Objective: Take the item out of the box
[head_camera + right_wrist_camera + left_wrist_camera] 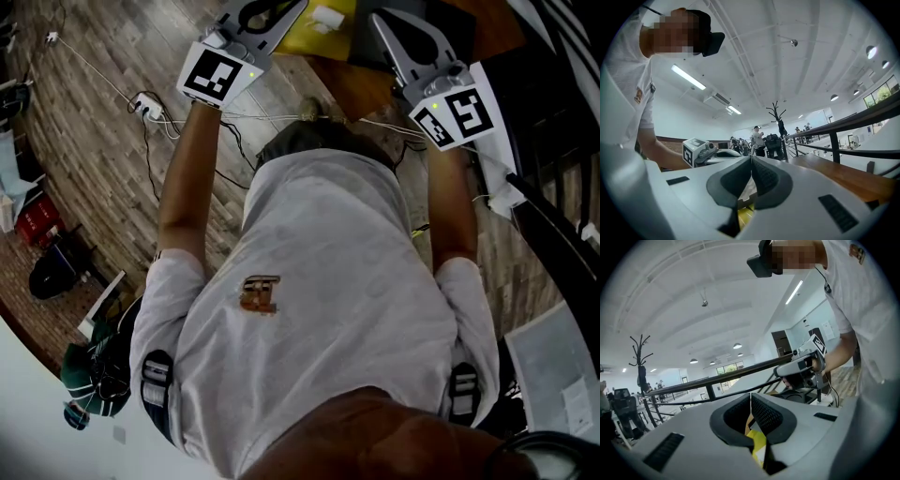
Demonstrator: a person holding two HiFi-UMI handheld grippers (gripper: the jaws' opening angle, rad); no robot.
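Note:
My left gripper [261, 13] and right gripper [410, 37] are held up in front of the person's chest, at the top of the head view. Between them, on a brown wooden table [356, 86], lies a yellow object [314, 33], only partly in frame. In the left gripper view the left gripper [750, 397] has its jaws pressed together with nothing between them, and a yellow patch [758, 446] shows below them. In the right gripper view the right gripper [751, 159] is likewise shut and empty. Each gripper camera sees the other gripper [802, 366], [700, 152] held in a hand.
A black railing [722, 376] runs beside the table. Cables and a white power strip [148, 106] lie on the wooden floor at left. White sheets [555, 367] sit at lower right. A coat stand [777, 112] and distant people [758, 138] stand in the hall.

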